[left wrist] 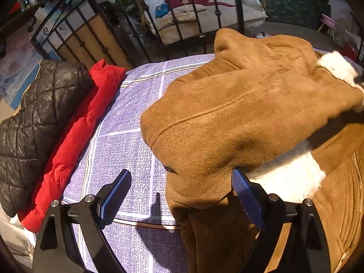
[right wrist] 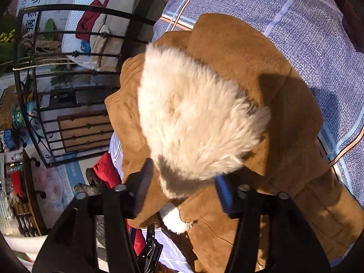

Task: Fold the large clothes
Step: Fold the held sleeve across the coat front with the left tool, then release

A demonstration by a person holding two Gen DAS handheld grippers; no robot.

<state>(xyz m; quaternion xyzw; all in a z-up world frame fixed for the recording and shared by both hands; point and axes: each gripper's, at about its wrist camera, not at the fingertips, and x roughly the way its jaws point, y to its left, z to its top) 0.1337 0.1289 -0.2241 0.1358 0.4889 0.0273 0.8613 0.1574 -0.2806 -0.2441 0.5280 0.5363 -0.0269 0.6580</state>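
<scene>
Up close, the left gripper [left wrist: 179, 195] is seen with its blue-padded fingers spread wide apart; the tan suede coat [left wrist: 238, 118] hangs between them, its bunched edge drooping over the inner side of the right-hand finger, while the left-hand finger stands clear of the cloth above the bedsheet [left wrist: 127, 150]. No pinch on the fabric is made. The right gripper [right wrist: 184, 188] is likewise held apart, its fingers set on either side of the coat's white fur collar [right wrist: 193, 116], which is raised between them; whether the pads press on the fur cannot be told. The coat is heaped on the blue checked bedsheet, suede side outward, with a white fleece lining [left wrist: 289, 177] exposed near the left gripper. Further out, along the far edge of the bed, a red padded jacket [left wrist: 75, 132] is laid beside a black quilted jacket [left wrist: 34, 118], the two touching. Beyond them a black iron bed frame [left wrist: 95, 34] is seen.
</scene>
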